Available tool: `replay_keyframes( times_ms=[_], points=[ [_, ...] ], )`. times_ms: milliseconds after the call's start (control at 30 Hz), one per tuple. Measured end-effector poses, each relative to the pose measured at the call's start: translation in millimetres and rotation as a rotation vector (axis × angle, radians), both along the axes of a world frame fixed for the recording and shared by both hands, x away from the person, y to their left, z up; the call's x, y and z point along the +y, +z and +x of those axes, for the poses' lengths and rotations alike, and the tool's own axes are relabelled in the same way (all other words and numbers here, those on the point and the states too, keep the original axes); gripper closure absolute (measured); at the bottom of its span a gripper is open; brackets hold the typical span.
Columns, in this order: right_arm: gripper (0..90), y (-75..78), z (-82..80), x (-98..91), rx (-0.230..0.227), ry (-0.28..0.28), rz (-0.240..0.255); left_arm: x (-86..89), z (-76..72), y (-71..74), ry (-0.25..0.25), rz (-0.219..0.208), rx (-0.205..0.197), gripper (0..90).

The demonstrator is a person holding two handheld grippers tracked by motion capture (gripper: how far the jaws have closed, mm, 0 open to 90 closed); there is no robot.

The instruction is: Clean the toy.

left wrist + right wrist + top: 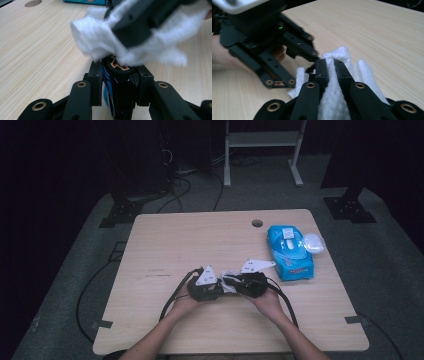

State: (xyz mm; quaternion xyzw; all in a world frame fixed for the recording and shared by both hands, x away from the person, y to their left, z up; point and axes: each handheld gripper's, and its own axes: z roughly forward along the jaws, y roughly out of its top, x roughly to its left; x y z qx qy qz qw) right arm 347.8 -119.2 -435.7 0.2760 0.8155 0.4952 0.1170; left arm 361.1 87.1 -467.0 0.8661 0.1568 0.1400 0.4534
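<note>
The left gripper point(119, 82) is closed on a small dark object point(117, 75) that stands upright between its jaws; the object has a round black top with an orange and white pattern and a blue and white stripe down its side, and looks smooth and hard, but I cannot tell exactly what it is. The right gripper point(331, 67) is closed on a white wipe point(334, 100), a soft and fibrous sheet that is crumpled and bunched between the jaws. In the left gripper view the wipe point(100, 42) is pressed on the top of the dark object and hangs in loose folds around the other gripper's black jaws. In the high view both grippers meet tip to tip near the middle front of the table point(200, 240), the left gripper point(220, 287) and the right gripper point(235, 284) with the wipe point(230, 279) between them. The table has a pale wooden surface with fine grain, rounded corners and a round cable hole point(257, 223). To the right lies a blue soft pack of wipes point(290, 252), flat and rectangular, with its white lid flap point(313, 242) open; what is inside I cannot tell.
</note>
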Motion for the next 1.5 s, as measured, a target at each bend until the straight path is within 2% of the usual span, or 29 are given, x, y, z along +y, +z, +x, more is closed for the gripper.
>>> replay_keyframes(
  times_ms=[100,200,300,367,633,800,900,967,1033,1067,1167,1200,1267,1333,1367,1400,1500],
  points=[
    [82.3,2.3,1.5,-7.0,-0.023,-0.034,-0.027,2.9,1.0,0.4,0.004,-0.001,0.001,64.7],
    [82.5,3.0,8.3,-29.6,-0.045,-0.127,-0.060,5.6,1.7,0.3,0.009,-0.004,0.006,64.7],
    [82.4,3.3,14.2,-51.4,-0.029,-0.202,-0.032,5.3,1.9,0.1,0.007,-0.004,0.005,64.6],
    [82.4,3.0,15.4,-57.3,-0.007,-0.214,-0.009,5.3,2.1,-0.2,0.007,-0.008,0.007,64.5],
    [82.5,0.8,11.6,-33.9,-0.011,-0.157,-0.022,4.9,2.4,-0.5,0.008,-0.012,0.007,64.3],
    [82.9,1.2,6.6,-4.1,0.008,-0.052,-0.011,3.7,2.5,-0.5,0.008,-0.012,0.006,64.2],
    [82.9,2.4,2.5,15.1,0.023,0.010,0.020,3.5,2.9,-0.6,0.006,-0.011,0.007,64.2],
    [82.9,1.4,0.6,23.4,0.017,0.031,0.000,4.4,3.3,-0.3,0.006,-0.010,0.010,64.2],
    [82.9,1.2,0.4,24.1,0.006,0.033,-0.011,5.0,3.0,-0.1,0.005,-0.013,0.011,64.5],
    [82.9,3.3,1.3,18.5,-0.027,0.014,-0.048,5.0,2.9,0.2,0.005,-0.011,0.011,64.5],
    [83.0,6.8,4.2,-0.6,-0.080,-0.063,-0.104,6.0,3.5,0.6,0.003,-0.007,0.012,64.5],
    [82.9,6.6,5.9,-9.3,-0.085,-0.090,-0.116,6.5,3.7,0.8,0.003,-0.005,0.013,64.5],
    [83.1,4.4,9.7,-29.4,-0.075,-0.141,-0.103,7.2,3.4,1.0,0.003,-0.003,0.009,64.5],
    [83.1,2.9,12.9,-47.5,-0.054,-0.185,-0.070,7.0,2.7,1.2,0.001,0.001,0.005,64.5],
    [83.0,3.1,13.4,-52.9,-0.059,-0.206,-0.073,7.3,2.6,1.5,0.000,0.004,0.005,64.5],
    [83.0,4.0,13.0,-56.0,-0.067,-0.225,-0.089,7.8,2.7,1.6,-0.002,0.006,0.005,64.5],
    [83.1,4.8,11.7,-57.1,-0.054,-0.223,-0.053,9.2,3.1,1.4,-0.002,0.003,0.008,64.5]
  ],
)
